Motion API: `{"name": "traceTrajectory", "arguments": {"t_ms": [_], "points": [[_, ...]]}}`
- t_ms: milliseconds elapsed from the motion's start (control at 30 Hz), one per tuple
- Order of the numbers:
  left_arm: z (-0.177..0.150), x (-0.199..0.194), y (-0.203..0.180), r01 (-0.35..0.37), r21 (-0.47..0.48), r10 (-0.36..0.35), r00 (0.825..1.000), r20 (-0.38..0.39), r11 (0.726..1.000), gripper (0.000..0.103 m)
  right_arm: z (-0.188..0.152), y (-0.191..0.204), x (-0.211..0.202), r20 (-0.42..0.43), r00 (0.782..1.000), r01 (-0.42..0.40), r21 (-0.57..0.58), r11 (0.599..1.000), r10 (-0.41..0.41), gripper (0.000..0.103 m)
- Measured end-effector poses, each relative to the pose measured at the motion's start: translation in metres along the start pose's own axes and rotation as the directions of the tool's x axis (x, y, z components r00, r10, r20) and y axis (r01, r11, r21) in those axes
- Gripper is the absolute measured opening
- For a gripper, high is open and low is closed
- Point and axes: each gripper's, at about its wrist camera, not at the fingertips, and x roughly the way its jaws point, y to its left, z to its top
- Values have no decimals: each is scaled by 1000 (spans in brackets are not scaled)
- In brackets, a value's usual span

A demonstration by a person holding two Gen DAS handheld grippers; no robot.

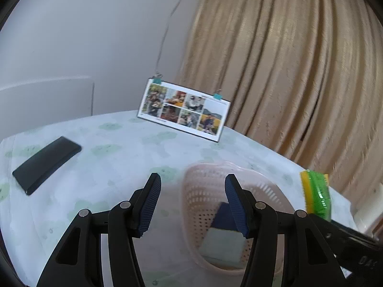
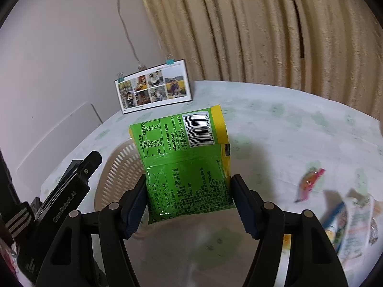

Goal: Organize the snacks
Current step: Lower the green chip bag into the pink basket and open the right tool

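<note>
Left wrist — basket (image 1: 191, 191) with blue packet (image 1: 223, 216)

1. The green snack packet (image 2: 184, 157) is glossy, crinkled plastic film;
2. The pink basket (image 1: 203, 191) is matt perforated plastic;
3. The tablecloth (image 1: 115, 157) looks like soft, matt printed cloth;
4. The curtain (image 1: 287, 59) is coarse, pleated beige fabric;
5. The finger pads (image 1: 149, 203) show ribbed blue rubber on smooth black plastic

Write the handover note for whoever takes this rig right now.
Left gripper: open, empty, over the pink basket.
Right gripper: shut on the green snack bag, held upright beside the basket.
Done: two flat packets already lie in the basket.
Left: drop the green bag in, then collect the loose snacks on the table's right side.
</note>
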Motion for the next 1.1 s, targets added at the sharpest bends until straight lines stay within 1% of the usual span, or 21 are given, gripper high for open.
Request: {"name": "traceTrajectory", "arguments": {"t_ms": [133,167,200,233,267,533,667,800,1100], "points": [[2,0,11,-21,-43,21,1000,0,999,57,2,10,14,-15,1000,-21,-4,1000,20,69],[2,0,12,-22,-50,22,1000,-1,999,57,2,12,16,-16,999,-28,-3,1000,28,73],[1,1,13,-23,-53,23,1000,-3,998,57,2,13,19,-16,999,-32,0,999,32,81],[1,1,14,-24,-57,23,1000,-6,998,57,2,13,22,-11,999,-30,5,1000,30,84],[1,2,14,-23,-59,23,1000,-9,998,57,1,13,23,-8,1000,-30,9,1000,30,85],[0,3,12,-10,-44,10,1000,-17,999,57,-4,4,24,-6,999,-43,47,998,44,85],[0,4,12,-13,-44,12,1000,-16,999,57,-4,8,24,-6,998,-58,37,998,58,86],[0,4,12,-14,-48,13,1000,-12,999,57,-1,11,25,5,998,-69,35,997,68,90],[1,4,13,-11,-59,11,1000,-13,998,57,4,14,22,35,995,-98,36,995,96,91]]}}
